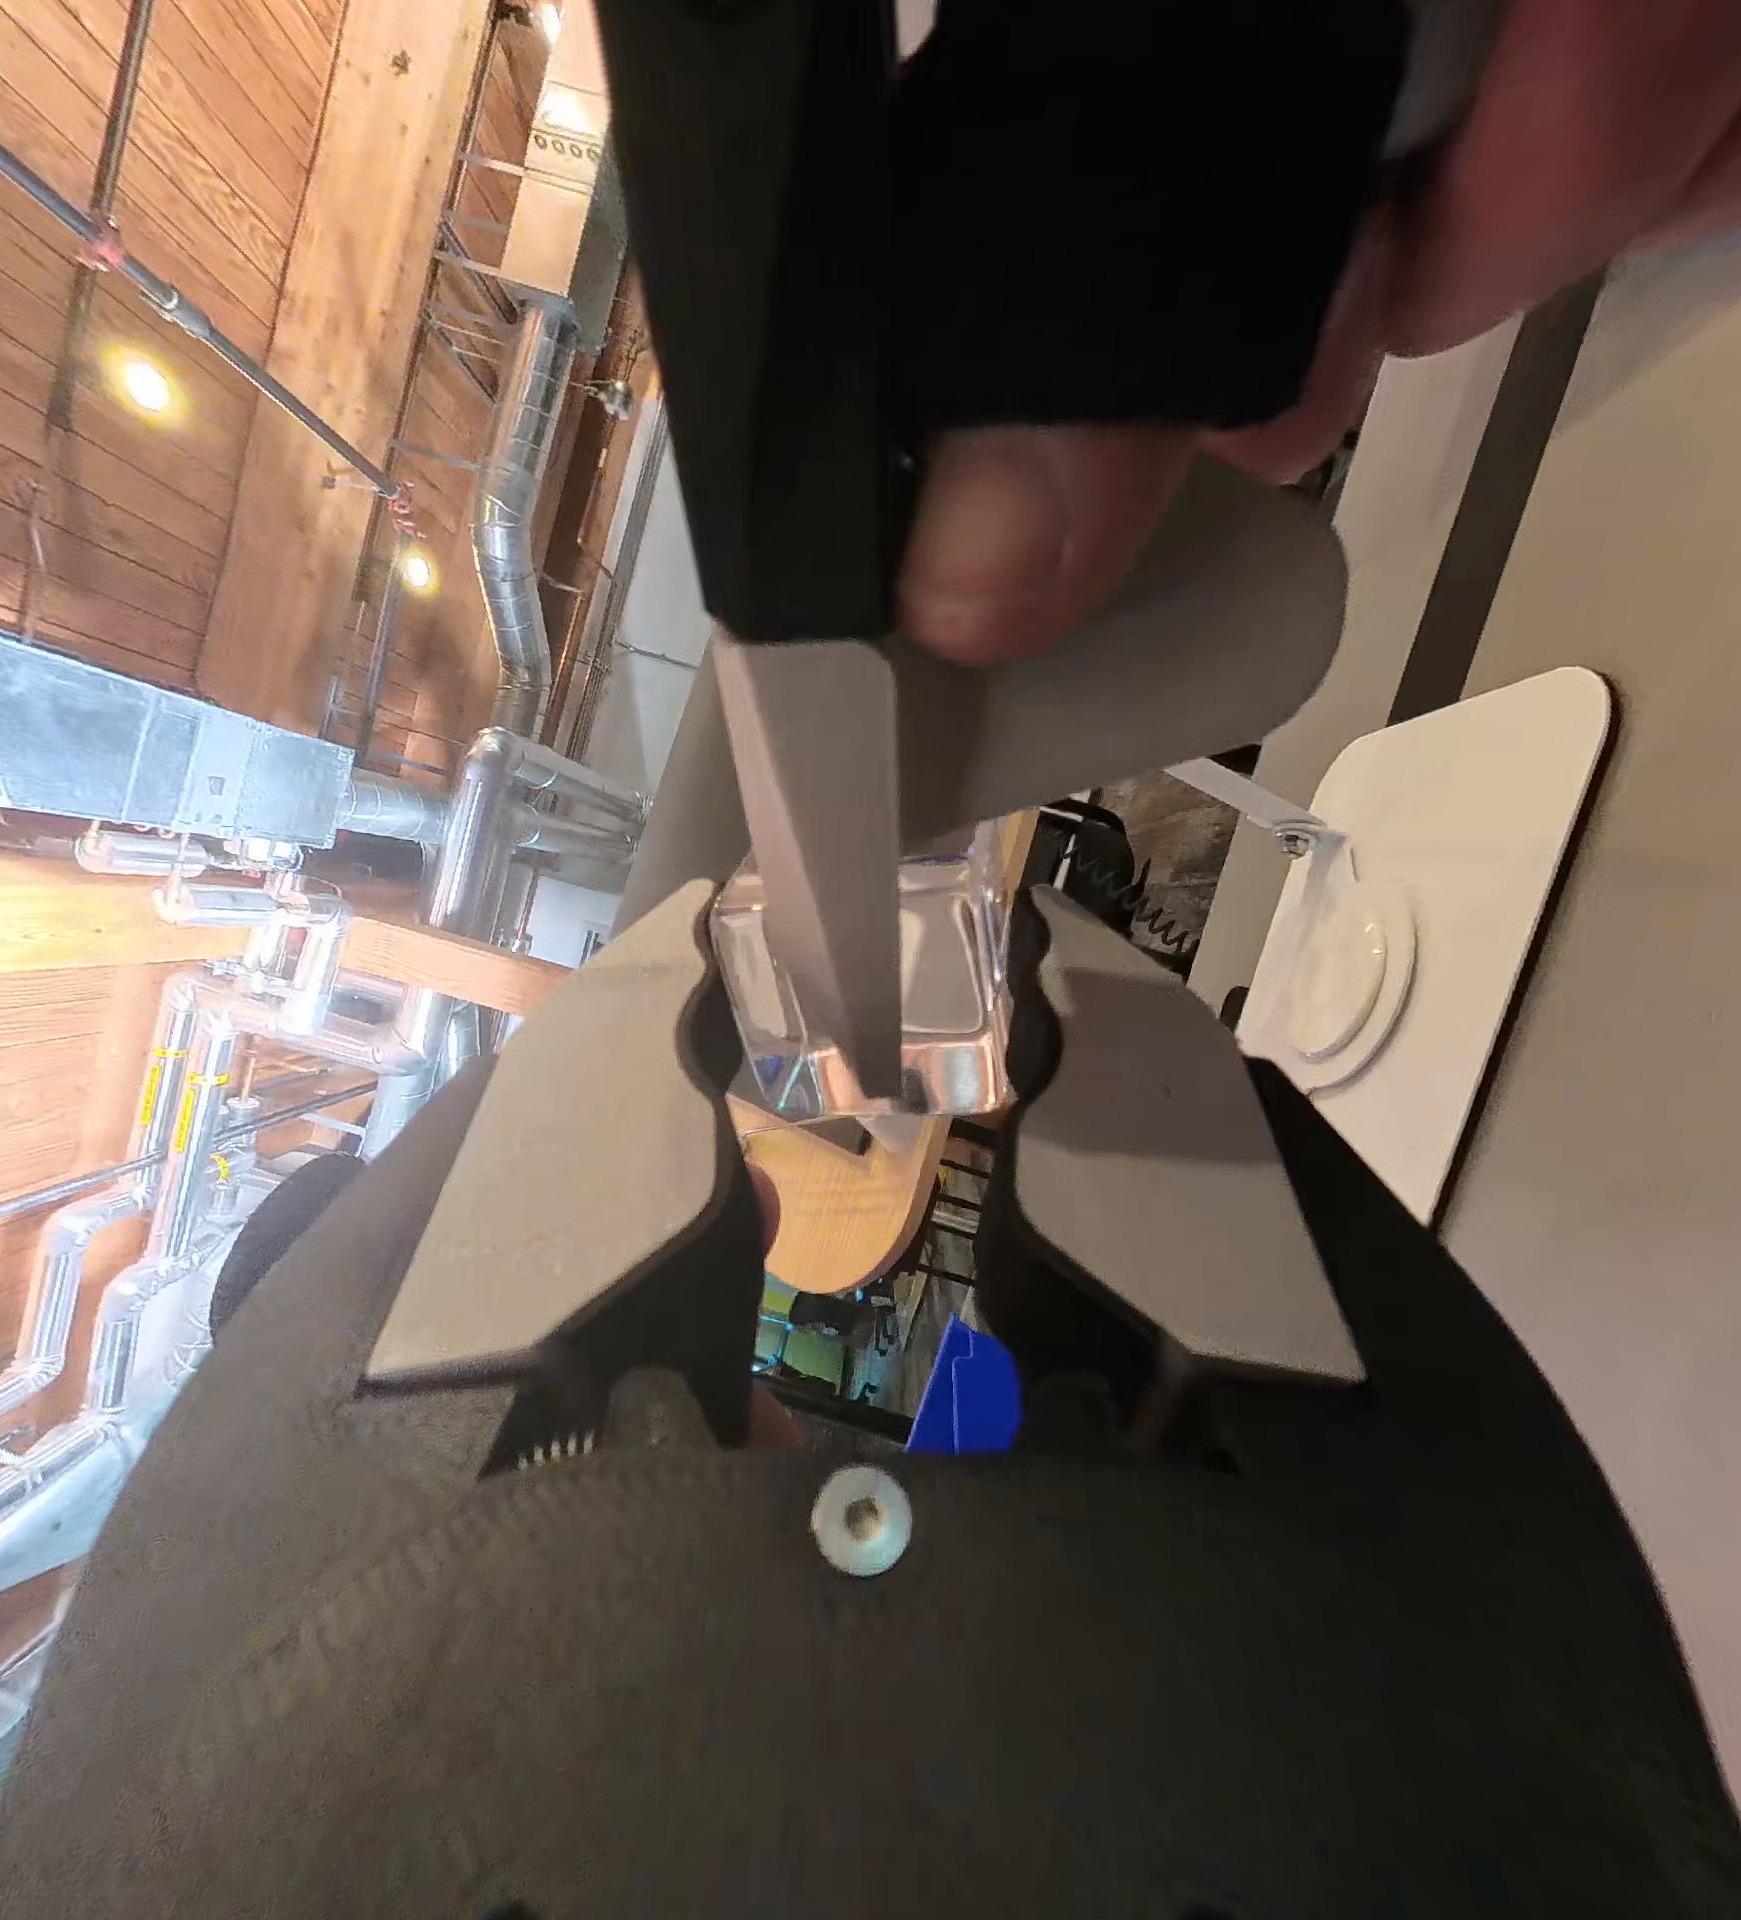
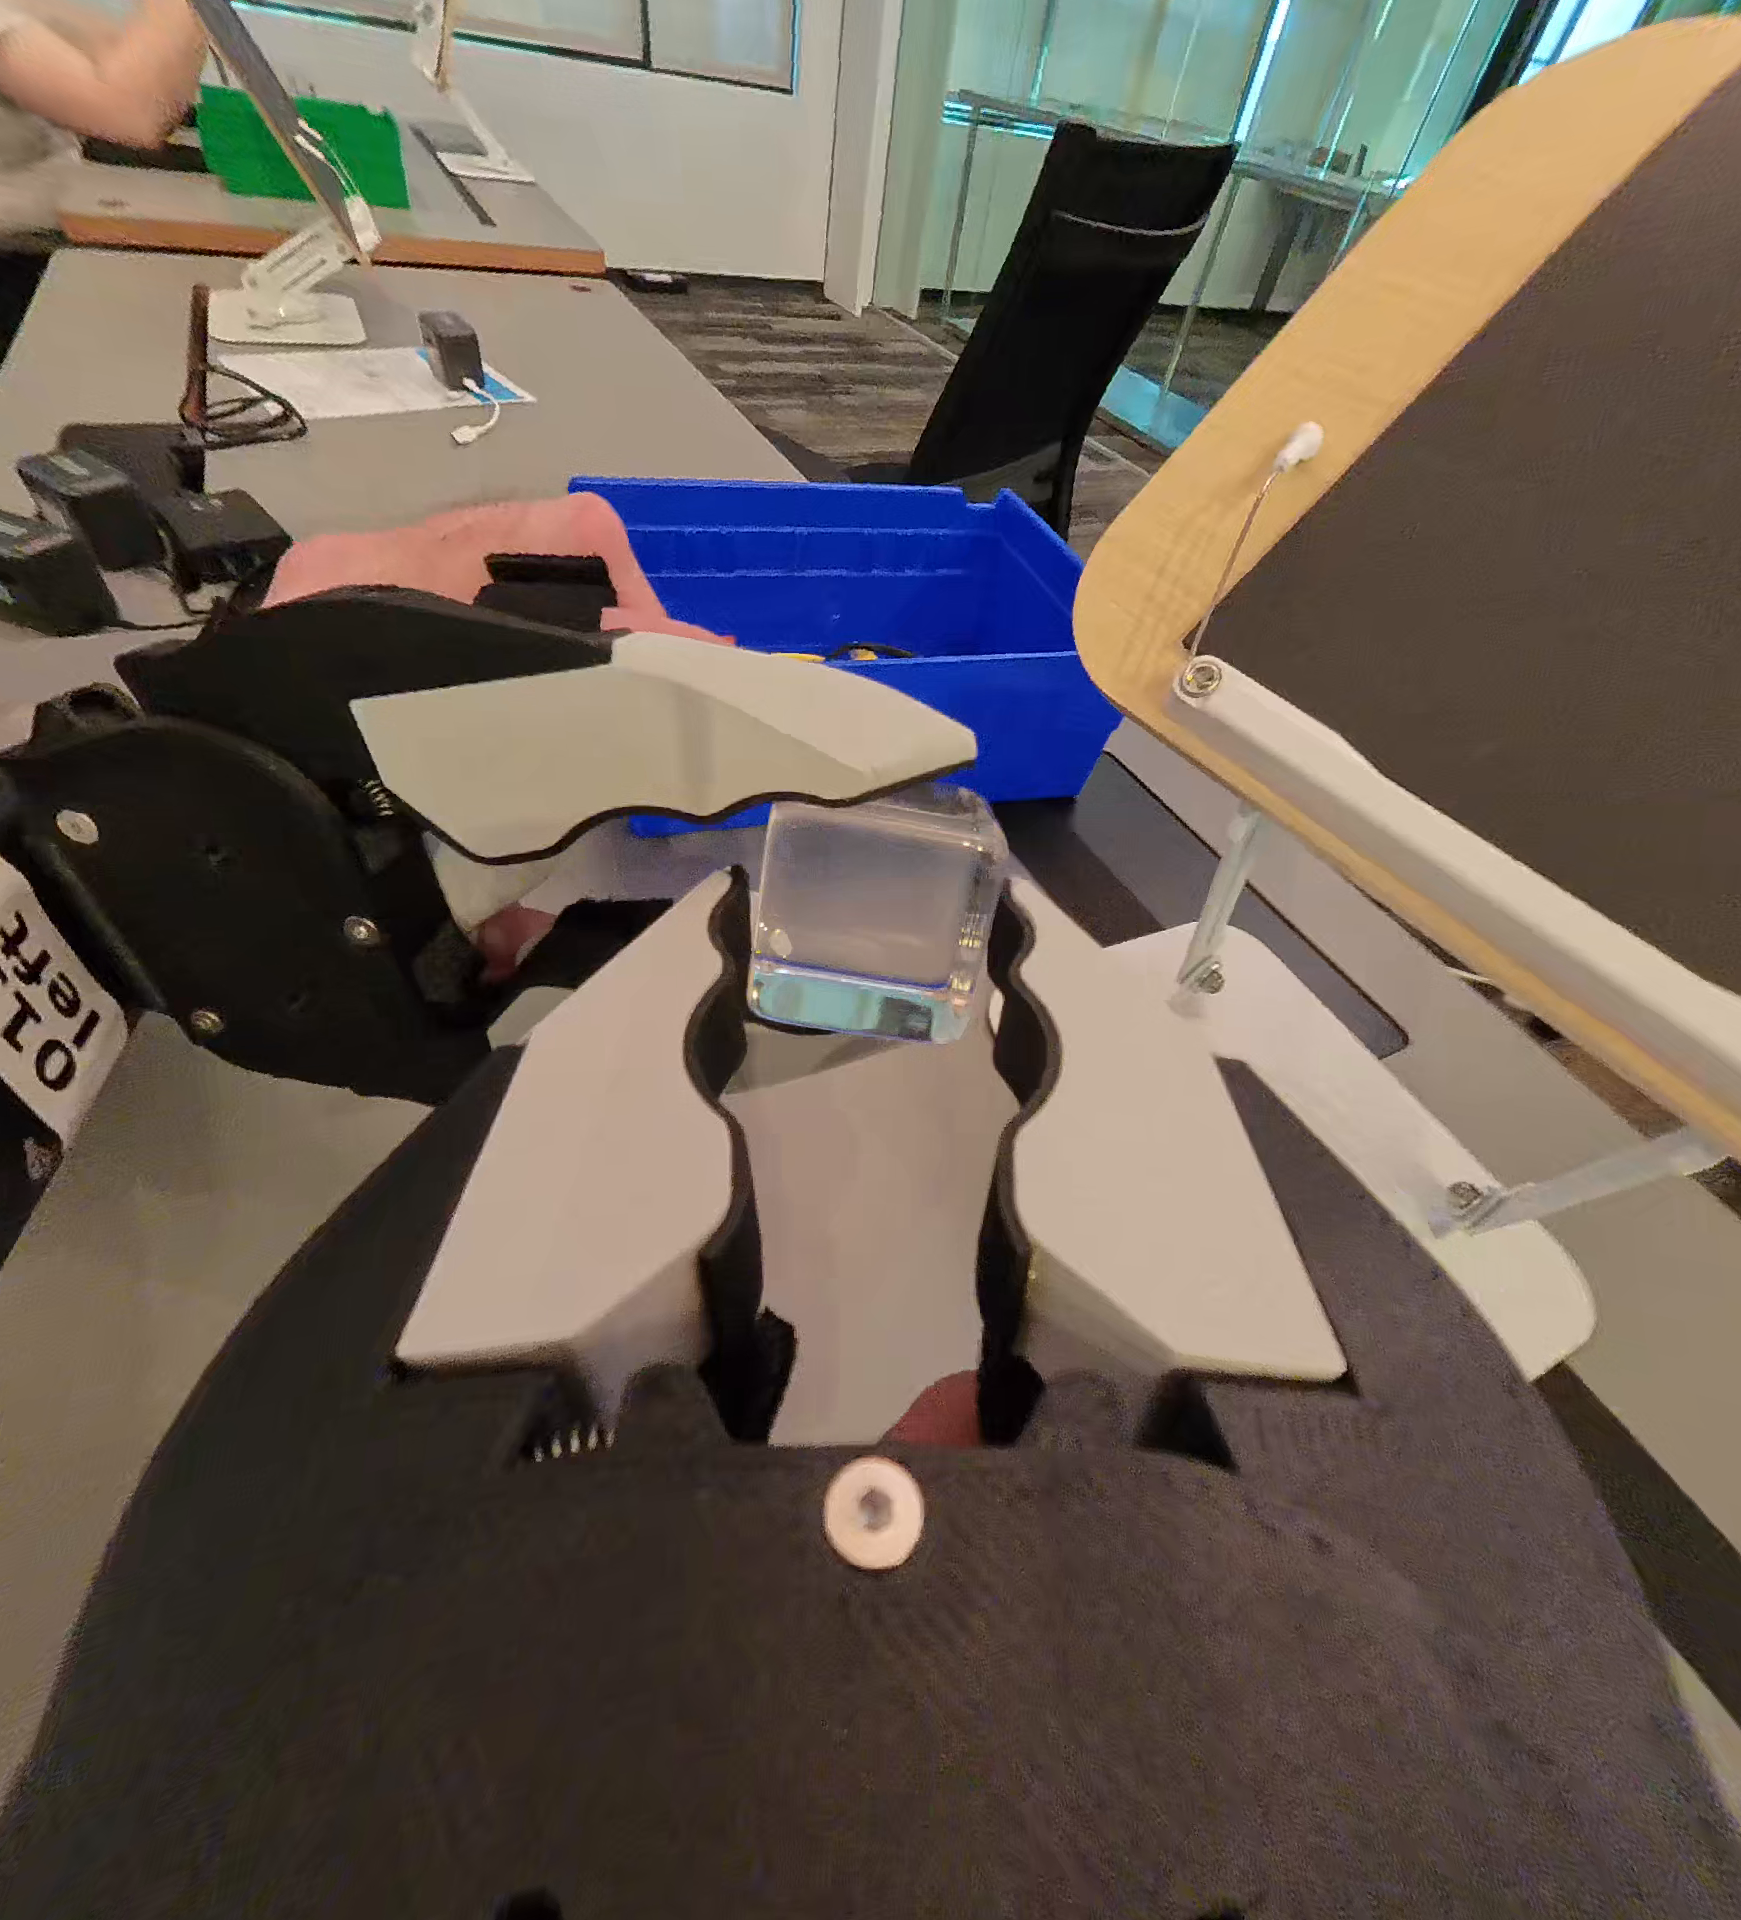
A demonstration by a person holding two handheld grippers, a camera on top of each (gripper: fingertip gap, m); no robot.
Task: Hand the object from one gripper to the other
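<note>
A clear cube (image 2: 876, 914) is held above the grey table (image 2: 222, 1299) between both grippers. My right gripper (image 2: 871, 904) has its two grey fingers against the cube's left and right faces. The left gripper reaches in from the left, turned on its side; its upper finger (image 2: 679, 727) lies on the cube's top and its lower finger sits beneath. In the left wrist view my left gripper (image 1: 871, 914) is shut on the cube (image 1: 949, 966). A right gripper finger (image 1: 824, 831) crosses in front of the cube, and a hand holds that gripper.
A blue bin (image 2: 845, 582) stands just behind the cube. A dark board with a wood edge (image 2: 1468, 416) on a white stand (image 2: 1365, 1091) leans in at the right. A black chair (image 2: 1074, 312), battery chargers (image 2: 66, 540) and a person (image 2: 14, 104) are farther back. My two grippers' fingertips are within a few centimetres of each other.
</note>
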